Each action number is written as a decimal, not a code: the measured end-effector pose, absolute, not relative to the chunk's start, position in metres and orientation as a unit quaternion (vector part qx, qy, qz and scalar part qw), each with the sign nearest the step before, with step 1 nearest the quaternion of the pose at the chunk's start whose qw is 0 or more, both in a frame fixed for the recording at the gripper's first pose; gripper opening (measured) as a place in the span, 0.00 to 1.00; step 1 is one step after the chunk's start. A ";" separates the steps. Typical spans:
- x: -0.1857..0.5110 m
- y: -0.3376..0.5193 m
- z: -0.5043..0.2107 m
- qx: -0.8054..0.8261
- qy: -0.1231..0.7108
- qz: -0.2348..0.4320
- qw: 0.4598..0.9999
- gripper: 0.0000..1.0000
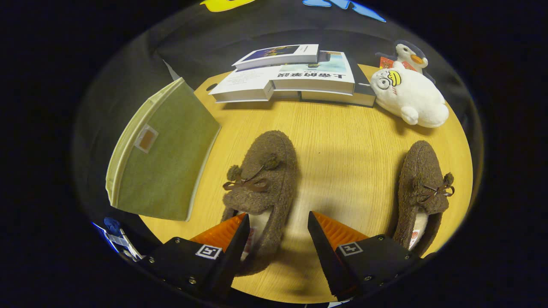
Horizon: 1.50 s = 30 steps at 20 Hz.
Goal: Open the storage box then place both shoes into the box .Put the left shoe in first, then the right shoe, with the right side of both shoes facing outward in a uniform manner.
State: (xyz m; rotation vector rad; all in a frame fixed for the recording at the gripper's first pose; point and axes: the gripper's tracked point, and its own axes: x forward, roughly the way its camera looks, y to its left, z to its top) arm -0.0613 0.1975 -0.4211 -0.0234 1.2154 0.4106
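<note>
Two brown fuzzy slippers with small bows lie toes away from me on the round wooden table (pixel 342 141). One slipper (pixel 263 179) lies just ahead of my left finger, its heel opening partly between the fingers. The other slipper (pixel 424 188) lies off to the right, beyond my right finger. An olive-green fabric storage box (pixel 165 154) with its lid down sits to the left at the table's edge. My gripper (pixel 278 224) is open; its left finger overlaps the nearer slipper's heel and the right finger is clear of it.
Several stacked books (pixel 295 75) lie at the far side of the table. A white plush seal (pixel 409 96) and a penguin toy (pixel 411 53) sit at the far right. Bare wood shows between the two slippers.
</note>
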 end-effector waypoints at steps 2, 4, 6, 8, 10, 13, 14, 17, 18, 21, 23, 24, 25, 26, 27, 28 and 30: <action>-0.054 0.196 -0.431 -0.019 0.567 0.178 0.804 0.78; -0.050 0.205 -0.440 0.001 0.568 0.181 0.803 0.68; -0.050 0.210 -0.440 0.018 0.577 0.176 0.797 0.28; -0.045 0.207 -0.441 0.035 0.577 0.160 0.800 0.22; -0.044 0.199 -0.434 0.038 0.582 0.140 0.800 0.02; -0.042 0.202 -0.412 0.061 0.582 0.147 0.797 0.02; -0.039 0.203 -0.401 0.067 0.578 0.150 0.800 0.02; -0.027 0.211 -0.362 0.081 0.559 0.163 0.809 0.02; -0.024 0.215 -0.348 0.085 0.554 0.167 0.811 0.02; -0.012 0.229 -0.307 0.103 0.531 0.178 0.822 0.02; -0.007 0.241 -0.282 0.104 0.521 0.192 0.825 0.02; -0.006 0.249 -0.270 0.104 0.517 0.200 0.826 0.02; -0.005 0.258 -0.259 0.104 0.513 0.209 0.826 0.02; -0.005 0.269 -0.248 0.106 0.509 0.219 0.826 0.02; -0.004 0.279 -0.237 0.107 0.506 0.230 0.824 0.02; -0.004 0.289 -0.230 0.109 0.504 0.239 0.823 0.02; -0.004 0.310 -0.217 0.111 0.503 0.256 0.818 0.02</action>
